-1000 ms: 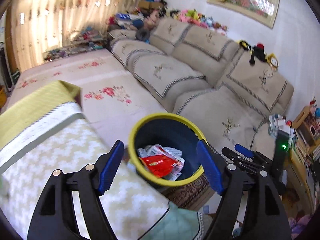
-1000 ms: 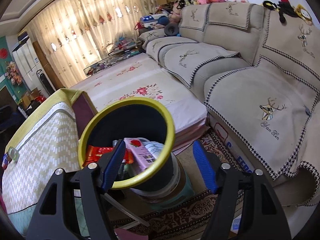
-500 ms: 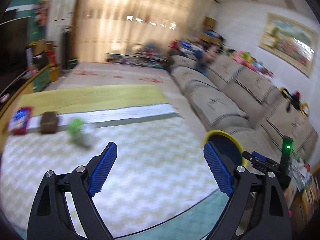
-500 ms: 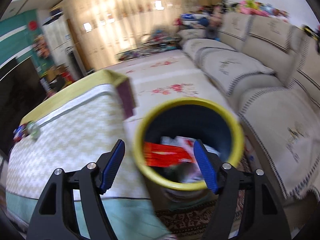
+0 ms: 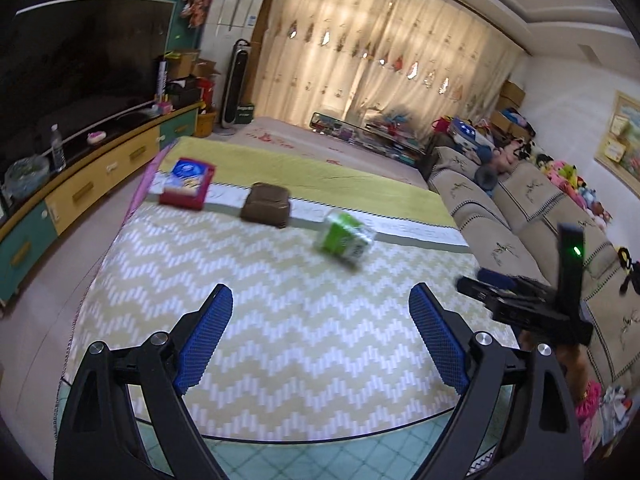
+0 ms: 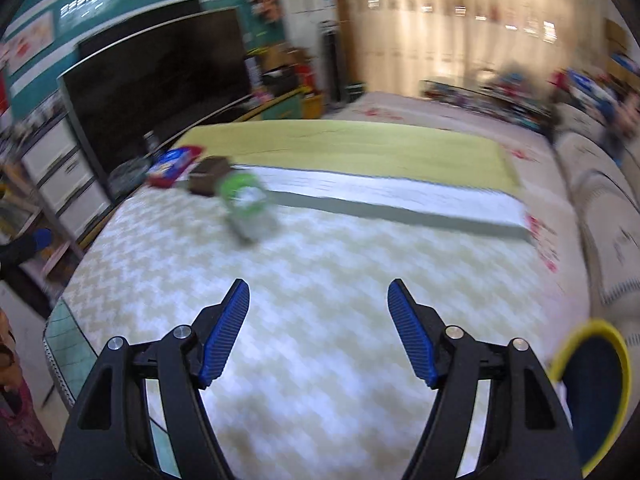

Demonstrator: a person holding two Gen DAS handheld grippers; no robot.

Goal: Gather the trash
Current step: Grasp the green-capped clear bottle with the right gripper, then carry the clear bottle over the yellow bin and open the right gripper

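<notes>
Three pieces of trash lie on the far part of the cloth-covered table: a green and white pack, a brown pack and a red and blue packet. My left gripper is open and empty above the near part of the table. My right gripper is open and empty too; its body shows at the right of the left wrist view. The green pack, brown pack and red packet are blurred in the right wrist view. The yellow-rimmed blue bin stands low at the right.
A beige sofa runs along the right of the table. A TV cabinet with a large screen stands at the left. A standing fan and curtains are at the back.
Both grippers have swung away from the bin to face the table. The bin has left the left wrist view and slid to the right edge of the right wrist view.
</notes>
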